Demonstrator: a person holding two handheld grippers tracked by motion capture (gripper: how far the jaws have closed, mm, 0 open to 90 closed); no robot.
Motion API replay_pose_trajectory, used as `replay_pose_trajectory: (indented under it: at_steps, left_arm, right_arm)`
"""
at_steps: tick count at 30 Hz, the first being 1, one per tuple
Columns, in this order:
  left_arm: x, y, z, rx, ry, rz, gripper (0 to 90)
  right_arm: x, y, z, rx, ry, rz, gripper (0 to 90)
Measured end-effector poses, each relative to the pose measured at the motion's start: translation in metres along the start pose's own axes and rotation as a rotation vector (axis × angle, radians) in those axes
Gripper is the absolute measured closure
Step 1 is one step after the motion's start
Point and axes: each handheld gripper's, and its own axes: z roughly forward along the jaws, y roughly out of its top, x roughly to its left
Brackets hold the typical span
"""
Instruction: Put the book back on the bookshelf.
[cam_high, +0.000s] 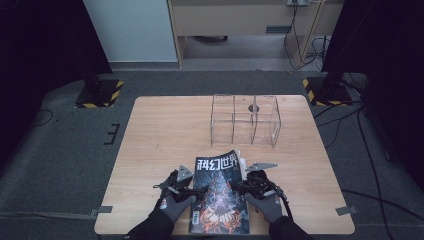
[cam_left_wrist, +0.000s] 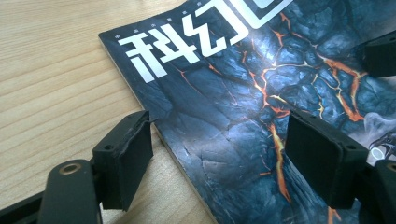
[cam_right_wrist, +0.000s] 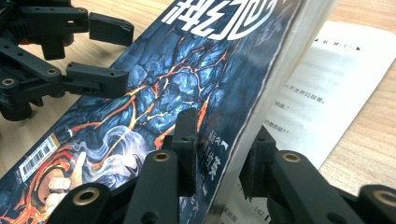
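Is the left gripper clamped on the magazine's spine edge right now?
No. In the left gripper view the left gripper stands wide open, one pad on the table, the other over the magazine cover.

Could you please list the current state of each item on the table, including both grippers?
Dark-covered lava-pattern magazine: flat on the wooden table, right-hand stack of pages lifted off a printed page.
Clear plastic three-compartment organiser: upright; no contents visible.
Left gripper: open, jaws astride the magazine's left edge.
Right gripper: shut on the lifted pages.
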Motion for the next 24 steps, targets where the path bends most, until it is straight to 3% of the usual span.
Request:
replay_pose_trajectory:
  at_steps: [12,24]
  left_arm:
    - [0.001,0.001,-0.002,-0.010,-0.005,-0.009,22.1]
    - [0.008,0.007,-0.018,-0.102,-0.023,-0.074,20.8]
  right_arm:
    - [0.003,0.001,-0.004,-0.023,0.005,0.004,76.4]
    - [0.014,0.006,-0.017,-0.082,0.027,-0.036,80.6]
